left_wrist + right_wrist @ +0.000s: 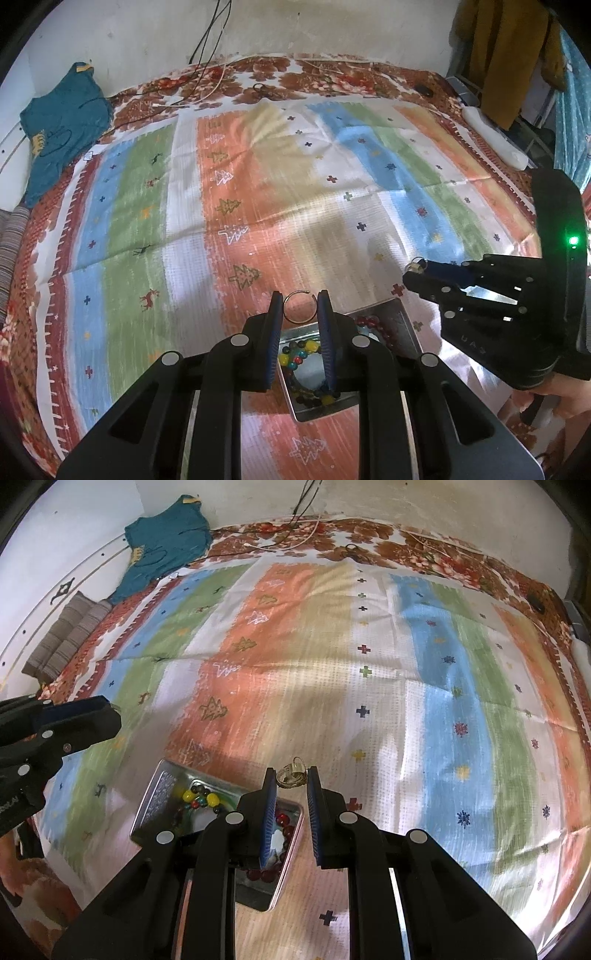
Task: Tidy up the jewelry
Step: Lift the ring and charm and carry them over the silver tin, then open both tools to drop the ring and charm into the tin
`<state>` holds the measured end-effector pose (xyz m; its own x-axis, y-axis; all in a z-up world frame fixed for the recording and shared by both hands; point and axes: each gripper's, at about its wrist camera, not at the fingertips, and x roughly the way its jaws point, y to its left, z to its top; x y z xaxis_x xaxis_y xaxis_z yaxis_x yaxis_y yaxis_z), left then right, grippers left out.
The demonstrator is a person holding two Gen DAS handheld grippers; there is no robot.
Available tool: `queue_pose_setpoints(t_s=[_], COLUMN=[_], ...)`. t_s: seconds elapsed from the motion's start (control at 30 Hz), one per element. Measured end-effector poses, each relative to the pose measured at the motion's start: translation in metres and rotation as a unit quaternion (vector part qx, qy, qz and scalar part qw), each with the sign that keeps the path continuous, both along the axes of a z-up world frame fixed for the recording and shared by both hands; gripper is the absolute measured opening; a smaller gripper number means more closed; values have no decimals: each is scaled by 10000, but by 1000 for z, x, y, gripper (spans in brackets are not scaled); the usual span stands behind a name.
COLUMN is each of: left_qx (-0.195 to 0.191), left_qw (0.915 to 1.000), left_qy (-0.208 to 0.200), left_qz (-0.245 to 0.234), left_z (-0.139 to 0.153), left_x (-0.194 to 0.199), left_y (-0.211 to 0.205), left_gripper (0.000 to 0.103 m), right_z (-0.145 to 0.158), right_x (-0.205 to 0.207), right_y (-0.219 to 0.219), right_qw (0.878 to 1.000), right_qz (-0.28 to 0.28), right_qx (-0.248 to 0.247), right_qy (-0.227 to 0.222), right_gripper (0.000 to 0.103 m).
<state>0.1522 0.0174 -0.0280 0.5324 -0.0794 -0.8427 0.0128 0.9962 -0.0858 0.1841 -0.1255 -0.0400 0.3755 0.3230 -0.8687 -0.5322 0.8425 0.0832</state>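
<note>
My left gripper [299, 306] is shut on a thin open metal ring [300, 307], held between its fingertips above the far end of a metal tray [400, 314]. The tray lies on the striped cloth and holds a multicoloured bead bracelet [299, 352] and a dark red bead string [373, 325]. My right gripper [291, 777] is shut on a small gold ring with a clasp [292, 775], just right of the tray [155, 797]. The right gripper shows at the right of the left wrist view [415, 267], the left one at the left of the right wrist view [107, 716].
A striped, patterned cloth [258, 177] covers a bed with a floral sheet. A teal garment [62, 125] lies at the far left, cables [207, 88] at the back by the wall. A striped pillow [62, 642] is at the left edge.
</note>
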Motion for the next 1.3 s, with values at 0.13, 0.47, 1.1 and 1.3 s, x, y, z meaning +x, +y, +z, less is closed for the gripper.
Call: queue_pose_setpoints(t_s=[0.13,0.47,1.1,1.3], left_qx=[-26,-36,-74,-143], left_qw=[10000,9999,9998,9996], left_qy=[-51,-94,-139,-183], left_qz=[-42,-96,96,189], left_z=[3,7,9,12], left_x=[-7,-24,-38,-48], left_y=[-2,-7,-5,1], left_gripper=[18,18,27,36], right_z=[5,7,5,7], right_x=[-7,-23,-40,-42], right_y=[0,1,-3,-15], right_qw=[9999,9998,9999,10000], right_qz=[68,188,125,-14], right_qx=[70,95,-5,40], right_qy=[-32,-5,-35,-47], right_gripper=[17,17,40,52])
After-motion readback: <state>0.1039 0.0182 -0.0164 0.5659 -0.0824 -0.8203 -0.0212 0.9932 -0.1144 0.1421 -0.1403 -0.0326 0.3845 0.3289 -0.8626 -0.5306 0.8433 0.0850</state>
